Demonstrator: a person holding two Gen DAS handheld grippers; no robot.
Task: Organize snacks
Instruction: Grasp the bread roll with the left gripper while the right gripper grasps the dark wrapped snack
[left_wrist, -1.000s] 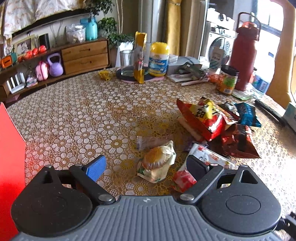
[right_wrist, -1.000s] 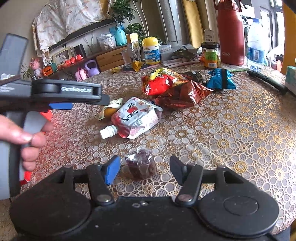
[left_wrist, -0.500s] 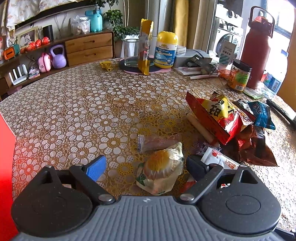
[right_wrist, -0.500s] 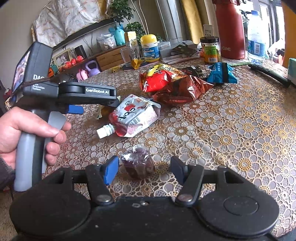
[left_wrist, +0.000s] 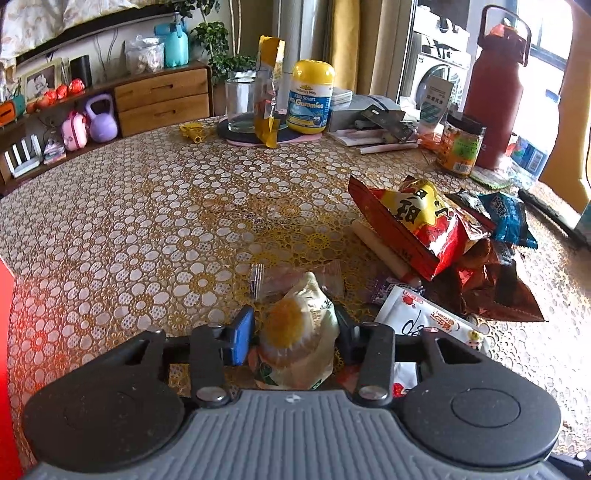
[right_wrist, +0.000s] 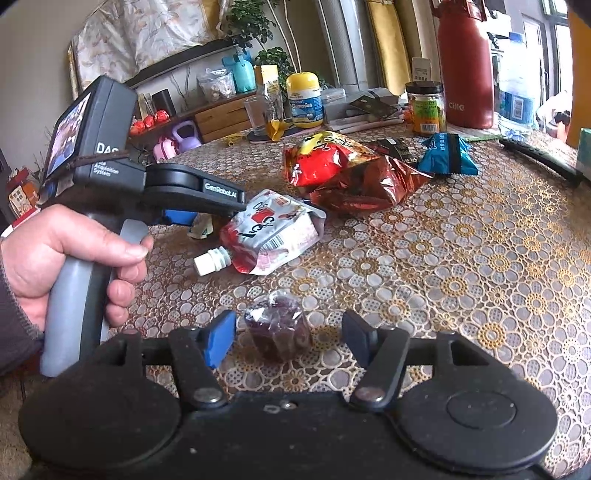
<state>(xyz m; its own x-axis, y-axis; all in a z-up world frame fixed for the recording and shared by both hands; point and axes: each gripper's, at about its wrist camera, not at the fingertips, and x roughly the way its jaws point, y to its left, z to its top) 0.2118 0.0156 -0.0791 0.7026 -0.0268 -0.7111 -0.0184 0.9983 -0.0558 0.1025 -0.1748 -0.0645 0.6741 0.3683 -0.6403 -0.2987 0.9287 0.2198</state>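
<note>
Snacks lie scattered on the lace-patterned table (left_wrist: 155, 206), and the red-and-yellow chip bag (left_wrist: 417, 218) serves as the landmark for all of them. A cream wrapped pastry (left_wrist: 295, 332) with a yellow round centre lies nearer the camera than that bag and to its left, directly between the fingers of the left gripper (left_wrist: 293, 338). Those jaws are closing at this moment, already narrowed to about the width of the packet. The blue pad sits against the wrapper's left edge and the dark pad against its right, so contact looks made or all but made.

The pastry's long axis runs away from the camera, along the fingers, so the pads meet its narrow sides; that is the relation the coming lift depends on. A clear wrapped bar (left_wrist: 295, 275) lies crosswise just beyond the pastry's far tip, and a white-and-red drink pouch (left_wrist: 424, 321) lies just beside the right finger, below the chip bag. My judgement is that both sit close enough to be dragged if the lift is not clean.

In the right wrist view, the right gripper (right_wrist: 288, 338) stands about half open, holding nothing. A small dark jelly cup (right_wrist: 279, 332) sits between its fingers, with a clear gap on the right. The left hand (right_wrist: 66, 258) grips its tool's handle, left of the pouch.
</note>
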